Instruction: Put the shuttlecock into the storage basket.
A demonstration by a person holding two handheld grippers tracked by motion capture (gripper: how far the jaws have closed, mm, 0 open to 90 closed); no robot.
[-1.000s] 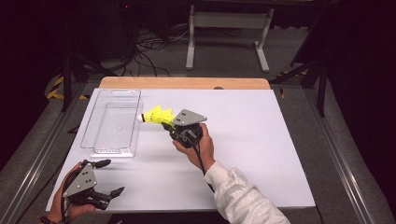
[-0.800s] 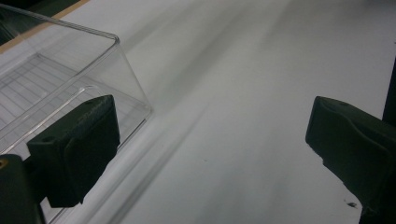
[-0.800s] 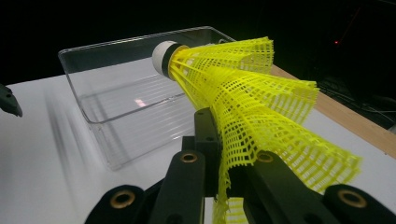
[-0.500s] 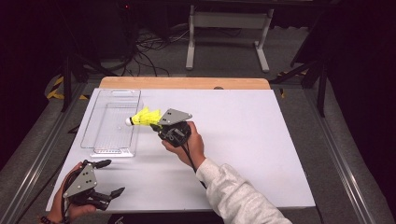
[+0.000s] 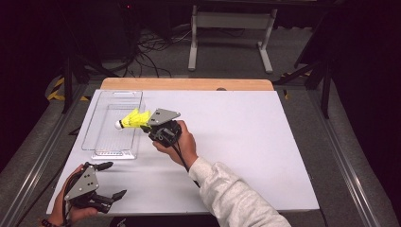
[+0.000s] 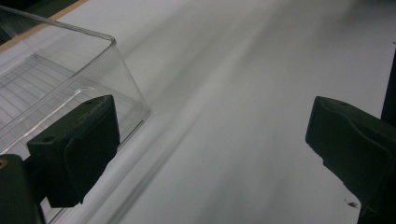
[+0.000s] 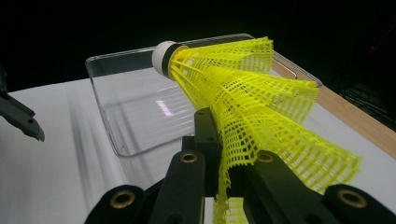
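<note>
A yellow shuttlecock (image 5: 133,119) with a white cork tip hangs over the right part of the clear plastic tray (image 5: 112,97), cork pointing left. My right gripper (image 5: 146,125) is shut on its mesh skirt (image 7: 252,121), the jaws pinching the netting, with the tray (image 7: 116,135) just beyond. My left gripper (image 5: 109,179) rests open near the table's front left corner, below the tray. In the left gripper view its two black jaws stand wide apart with nothing between them, and a corner of the tray (image 6: 116,51) lies ahead on the left.
The white table top (image 5: 246,137) stretches wide to the right of the tray. A wooden strip (image 5: 189,84) runs along the far edge. Dark floor, cables and a metal stand (image 5: 229,28) lie beyond the table.
My right gripper has carried the shuttlecock leftward, from beside the tray to over its right part. The left gripper has stayed put.
</note>
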